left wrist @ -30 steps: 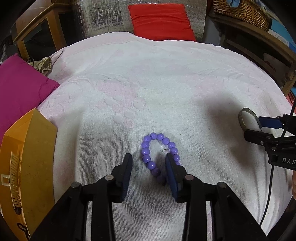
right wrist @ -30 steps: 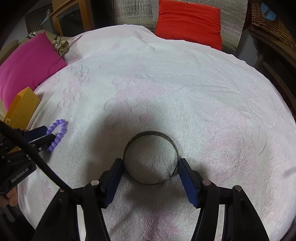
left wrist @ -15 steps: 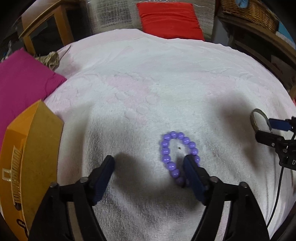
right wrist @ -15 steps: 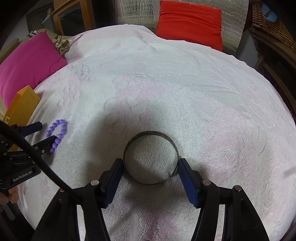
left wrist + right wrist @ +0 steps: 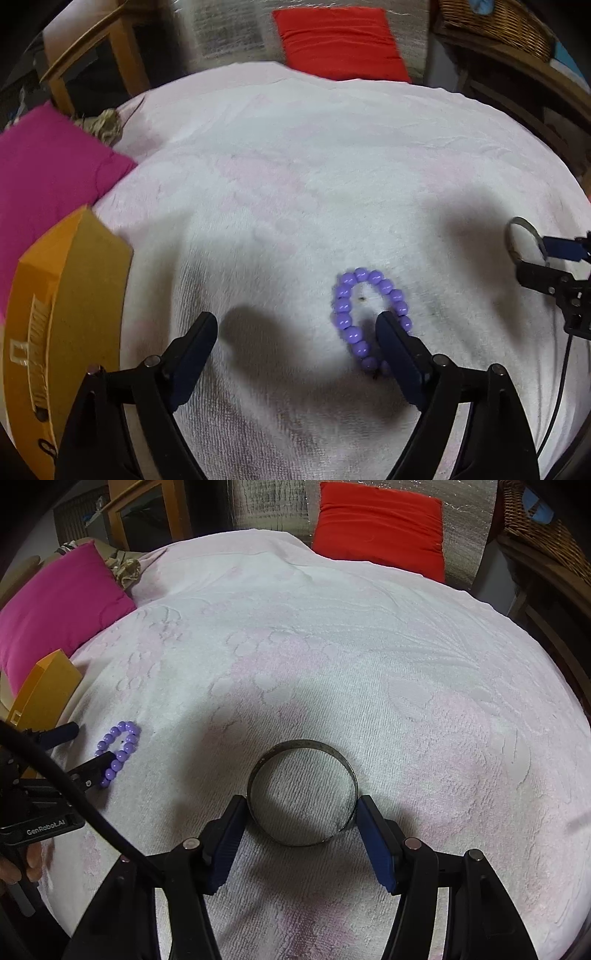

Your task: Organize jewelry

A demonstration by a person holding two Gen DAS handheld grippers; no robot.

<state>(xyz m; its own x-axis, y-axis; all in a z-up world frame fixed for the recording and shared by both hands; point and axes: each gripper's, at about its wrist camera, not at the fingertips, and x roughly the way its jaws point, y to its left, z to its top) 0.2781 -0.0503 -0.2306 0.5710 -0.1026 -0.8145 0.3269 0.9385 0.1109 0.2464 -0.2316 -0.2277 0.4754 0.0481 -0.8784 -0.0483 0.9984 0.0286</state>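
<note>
The left gripper [image 5: 297, 334], seen at the bottom of the left wrist view, is spread wide, its jaws having just been opening. Nothing is clamped: the purple bead bracelet [image 5: 364, 317] lies flat on the white towel [image 5: 295, 177] right of centre, with the right finger's tip set inside its loop and the left finger well apart from it. An orange box [image 5: 62, 325] is seen at the left edge, a magenta cushion [image 5: 48, 173] above it, and a red cushion [image 5: 340, 40] at the top.

In the right wrist view the right gripper [image 5: 301, 810] is held about half open around a dark metal bangle [image 5: 303, 792] lying low in the centre on the towel; both pads are seen at its outer sides, though real pressing cannot be told. The bracelet is seen at the left of that frame, beside the left gripper's fingers, where part of a hand [image 5: 22, 864] is also seen.
</note>
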